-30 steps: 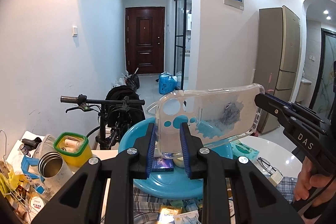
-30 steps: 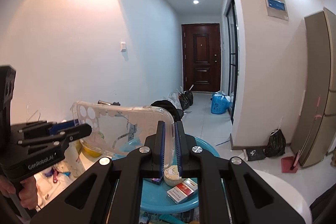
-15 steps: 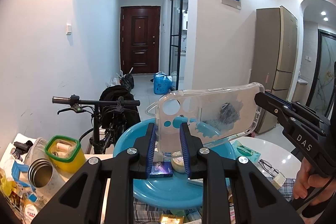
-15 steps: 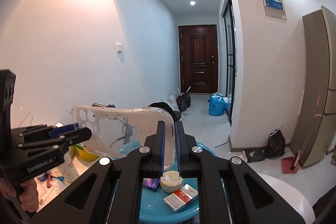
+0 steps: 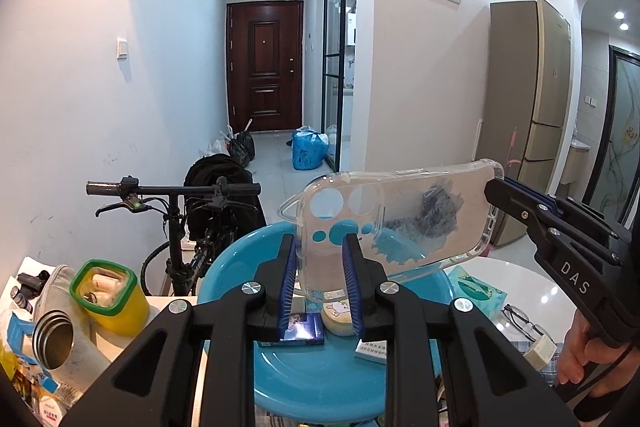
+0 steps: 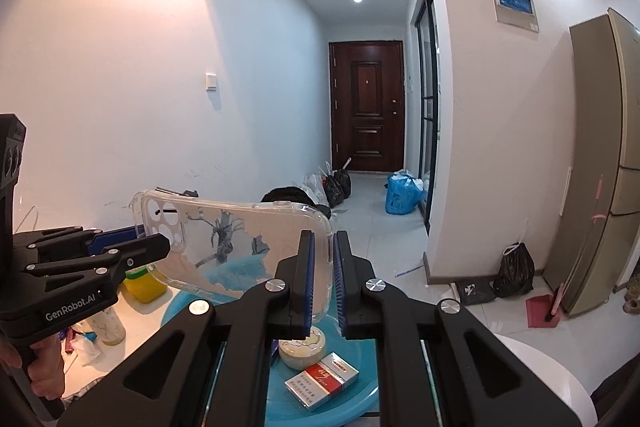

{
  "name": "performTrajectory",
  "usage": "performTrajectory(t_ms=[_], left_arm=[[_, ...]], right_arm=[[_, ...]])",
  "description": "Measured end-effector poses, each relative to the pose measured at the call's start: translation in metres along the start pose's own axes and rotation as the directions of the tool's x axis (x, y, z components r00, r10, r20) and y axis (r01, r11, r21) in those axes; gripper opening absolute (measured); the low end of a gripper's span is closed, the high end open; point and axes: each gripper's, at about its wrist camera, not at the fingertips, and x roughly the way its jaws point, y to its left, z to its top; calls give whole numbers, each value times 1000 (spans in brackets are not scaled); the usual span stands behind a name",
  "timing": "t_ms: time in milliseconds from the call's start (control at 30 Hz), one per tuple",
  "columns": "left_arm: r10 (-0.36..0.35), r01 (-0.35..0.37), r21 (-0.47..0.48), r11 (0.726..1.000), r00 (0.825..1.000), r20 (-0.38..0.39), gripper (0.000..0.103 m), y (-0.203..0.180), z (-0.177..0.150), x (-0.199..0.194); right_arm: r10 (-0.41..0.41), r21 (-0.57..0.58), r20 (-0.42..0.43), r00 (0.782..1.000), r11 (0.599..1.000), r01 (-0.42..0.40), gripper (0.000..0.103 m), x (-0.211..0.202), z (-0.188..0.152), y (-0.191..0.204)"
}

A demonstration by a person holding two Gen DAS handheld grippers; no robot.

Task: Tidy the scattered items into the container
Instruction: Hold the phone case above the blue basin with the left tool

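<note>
A clear phone case (image 5: 400,223) with a dark printed pattern hangs level above the blue basin (image 5: 236,255), held at both ends. My left gripper (image 5: 320,255) is shut on its camera-hole end. My right gripper (image 6: 322,247) is shut on the opposite end, also seen as the right gripper (image 5: 500,187) from the left wrist. Inside the basin (image 6: 360,399) lie a red-and-white cigarette pack (image 6: 322,381), a round tin (image 6: 300,347) and a small blue box (image 5: 298,333).
A yellow tub with a green rim (image 5: 108,297) and a steel cup (image 5: 56,343) stand left of the basin. A tissue pack (image 5: 478,291) and glasses (image 5: 520,319) lie on the white round table (image 5: 532,279). A bicycle (image 5: 176,211) stands behind.
Both grippers have carried the phone case forward and a little lower over the basin. The basin and the items in it show more fully now.
</note>
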Motion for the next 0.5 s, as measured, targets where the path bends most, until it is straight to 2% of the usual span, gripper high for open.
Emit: performTrajectory(t_ms=[500], left_arm=[[2,-2,-14,1000,999,-33,25,5,-9,36]], right_arm=[[2,24,-68,998,1000,0,9,28,-10,-15]])
